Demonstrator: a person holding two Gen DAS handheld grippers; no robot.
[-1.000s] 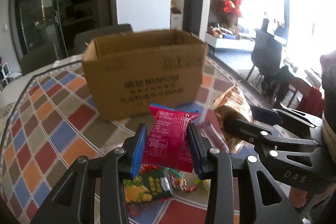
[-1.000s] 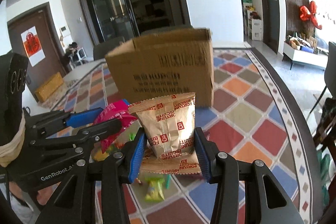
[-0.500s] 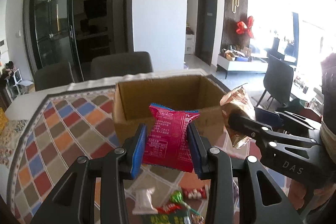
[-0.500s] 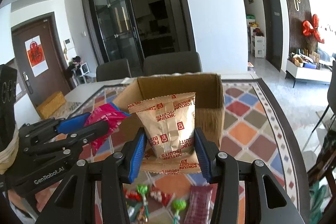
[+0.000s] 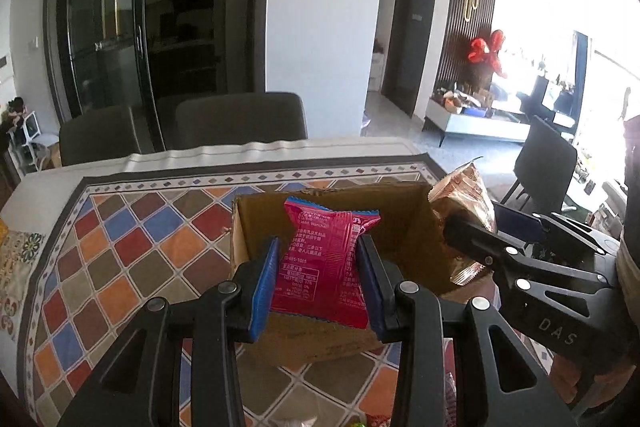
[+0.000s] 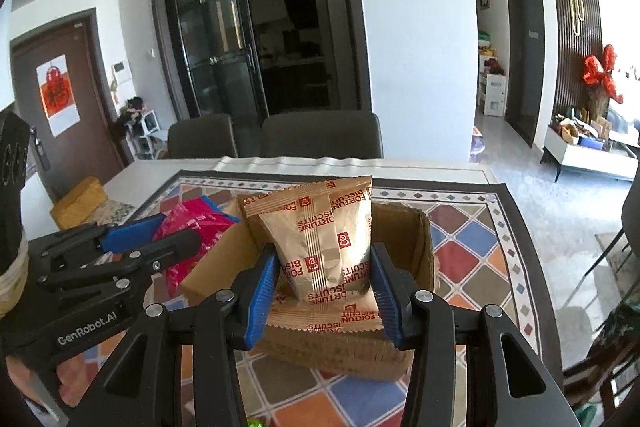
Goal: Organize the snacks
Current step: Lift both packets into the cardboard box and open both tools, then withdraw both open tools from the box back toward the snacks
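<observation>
We've got L gripper (image 5: 318, 277) clamped on red packet (image 5: 326, 263), R gripper (image 6: 326, 287) on biscuit packet (image 6: 320, 239), both over the box (image 5: 400, 227). Neither dropped in yet; more snacks (image 6: 254, 422) lie near the box w/ us.

Left gripper (image 5: 320, 283) and right gripper (image 6: 326, 287) point downward, jaws clamped, side by side.

Two grey chairs (image 6: 276, 135) behind a patterned tablecloth (image 5: 132, 239)

box (image 5: 408, 227) on table mat (image 5: 132, 247), open side up | left gripper (image 5: 320, 283) before box, packet (image 5: 326, 263) between its pads, above box's near wall | right gripper (image 6: 326, 291) just right of left one, biscuit packet (image 6: 320, 239) between its pads, over box | two chairs (image 6: 320, 135) behind table
</observation>
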